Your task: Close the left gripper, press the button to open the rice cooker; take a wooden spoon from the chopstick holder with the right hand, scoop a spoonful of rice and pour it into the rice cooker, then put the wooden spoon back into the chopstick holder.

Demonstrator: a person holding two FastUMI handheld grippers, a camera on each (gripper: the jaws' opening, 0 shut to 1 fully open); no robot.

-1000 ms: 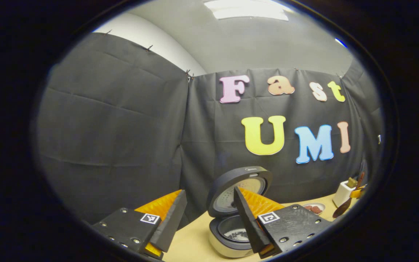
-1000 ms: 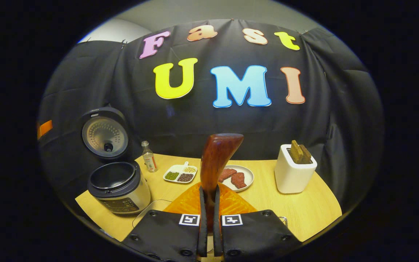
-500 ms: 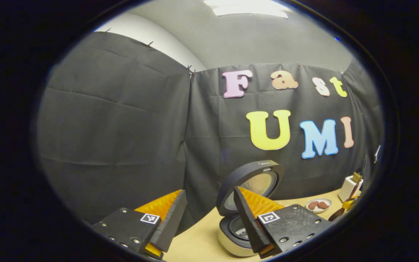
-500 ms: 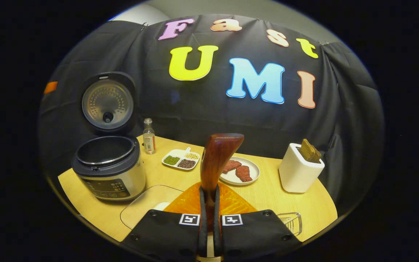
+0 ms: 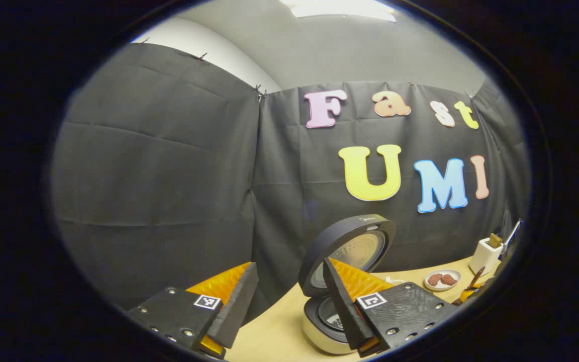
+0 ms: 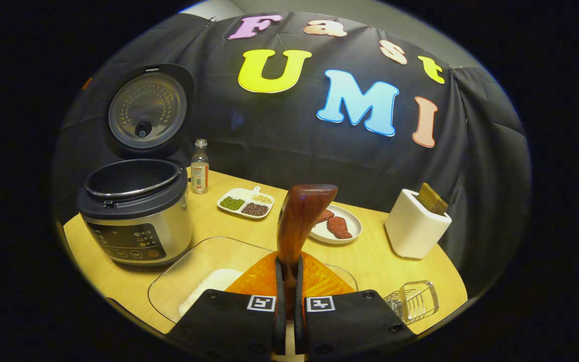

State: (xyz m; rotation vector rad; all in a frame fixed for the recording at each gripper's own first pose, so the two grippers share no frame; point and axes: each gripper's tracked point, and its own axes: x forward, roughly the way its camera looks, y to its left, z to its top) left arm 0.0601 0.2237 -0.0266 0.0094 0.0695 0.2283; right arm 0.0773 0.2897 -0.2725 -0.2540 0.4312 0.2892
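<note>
A: What are the right tongs [image 6: 288,281] doing?

B: In the right gripper view they sit at the bottom centre, pinching the wooden spoon [image 6: 300,221]. Both fingers press on its stem, and its broad reddish-brown end stands up in the middle of the frame.

A: And the rice cooker [image 6: 133,211]?

B: At the left of that view, on the table [image 6: 370,256], with its lid [image 6: 146,108] swung up and back, so the dark inner pot is open to view. Just below and to the right of it lies a clear glass dish [image 6: 204,274] with white rice [image 6: 214,284] in it, partly hidden behind the tongs.

A: The chopstick holder [image 6: 415,231]?

B: A white tub at the right of the frame, with brown handles sticking out of the top. Between it and the cooker are a small bottle [image 6: 199,167], a divided white tray of beans [image 6: 246,202] and a plate with pieces of red meat [image 6: 337,226]. A clear glass cup [image 6: 415,300] lies on its side at the lower right.

A: The left tongs [image 5: 287,296]?

B: Spread wide apart at the bottom of the left gripper view, with nothing between the fingers. The cooker [image 5: 337,294] shows partly behind the right-hand finger, lid up. At the far right edge I can make out the holder [image 5: 485,251], the meat plate [image 5: 442,279] and a sliver of the spoon [image 5: 474,279].
</note>
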